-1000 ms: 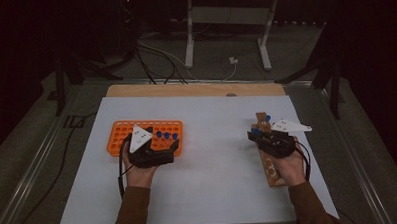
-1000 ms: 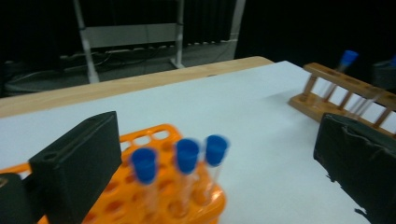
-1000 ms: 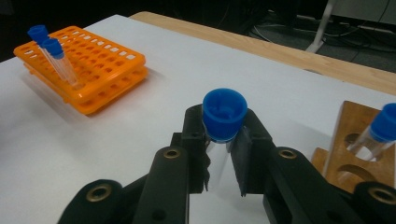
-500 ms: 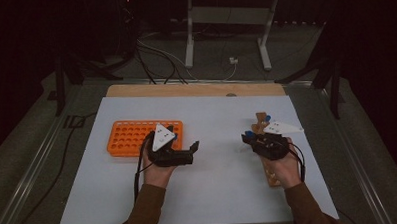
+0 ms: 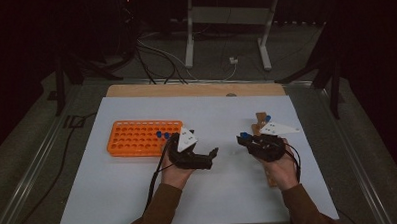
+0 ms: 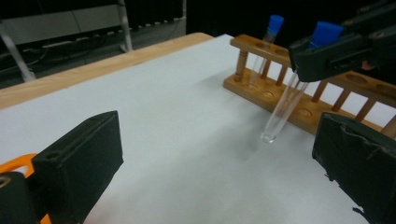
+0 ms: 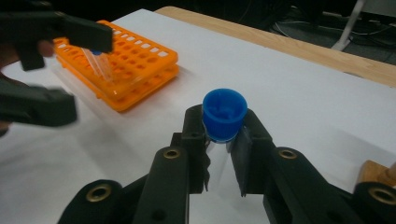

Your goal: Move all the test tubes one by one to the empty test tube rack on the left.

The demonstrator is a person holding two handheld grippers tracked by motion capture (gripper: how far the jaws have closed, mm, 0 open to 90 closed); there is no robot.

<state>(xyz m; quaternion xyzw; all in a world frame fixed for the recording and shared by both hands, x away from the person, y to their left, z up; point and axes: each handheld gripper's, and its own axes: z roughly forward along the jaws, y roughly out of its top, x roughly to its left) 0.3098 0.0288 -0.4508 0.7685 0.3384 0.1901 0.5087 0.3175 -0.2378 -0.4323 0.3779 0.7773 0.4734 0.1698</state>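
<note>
Right gripper (image 7: 223, 154) fingers pinch a blue-capped tube (image 6: 286, 105) (seemingly clear of the table); left gripper (image 6: 219, 172) fingers spread.

two racks, one orange (image 5: 137, 139) and one wooden (image 6: 299, 98); two grippers, left (image 5: 208, 155) and right (image 5: 243, 138)

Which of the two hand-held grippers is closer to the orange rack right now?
The left. The left gripper sits just past the orange rack at its near right corner, while the right gripper holds a blue-capped tube farther right, by the wooden rack.
</note>
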